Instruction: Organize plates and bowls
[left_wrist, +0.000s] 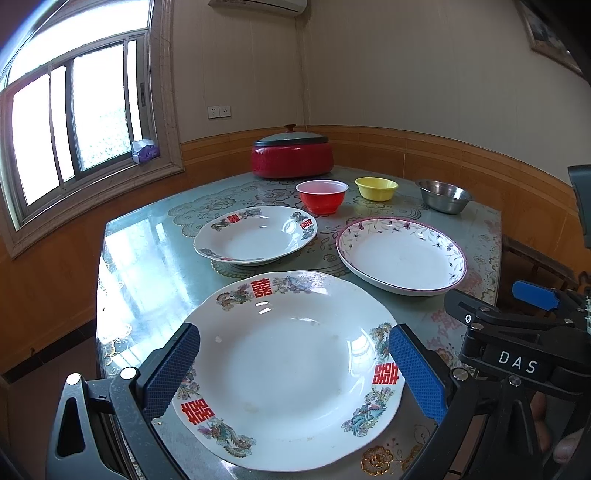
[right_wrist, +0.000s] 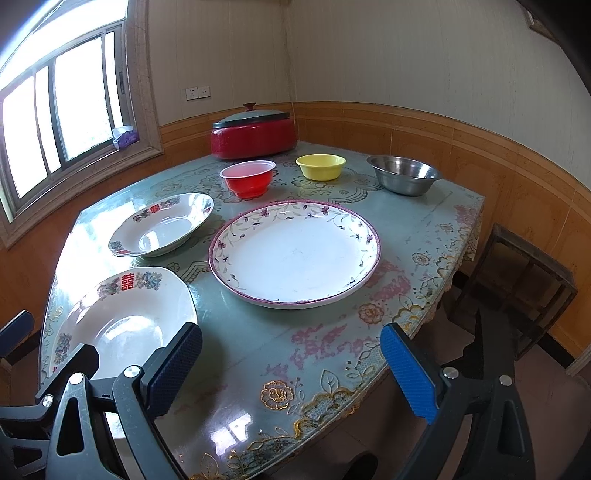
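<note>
The glossy floral surface (right_wrist: 332, 332) holds a large white porcelain plate with red characters (left_wrist: 288, 373) at 6 o'clock between my left gripper's (left_wrist: 293, 373) released jaws; my right gripper (right_wrist: 291, 373) is released too. It looks heavy, slick and breakable, so I'd take its rim.

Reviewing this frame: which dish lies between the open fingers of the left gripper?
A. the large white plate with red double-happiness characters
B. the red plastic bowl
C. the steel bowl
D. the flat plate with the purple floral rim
A: in the left wrist view the left gripper is open with its blue pads either side of the large white plate with red characters, while the other dishes sit farther back on the table.
</note>
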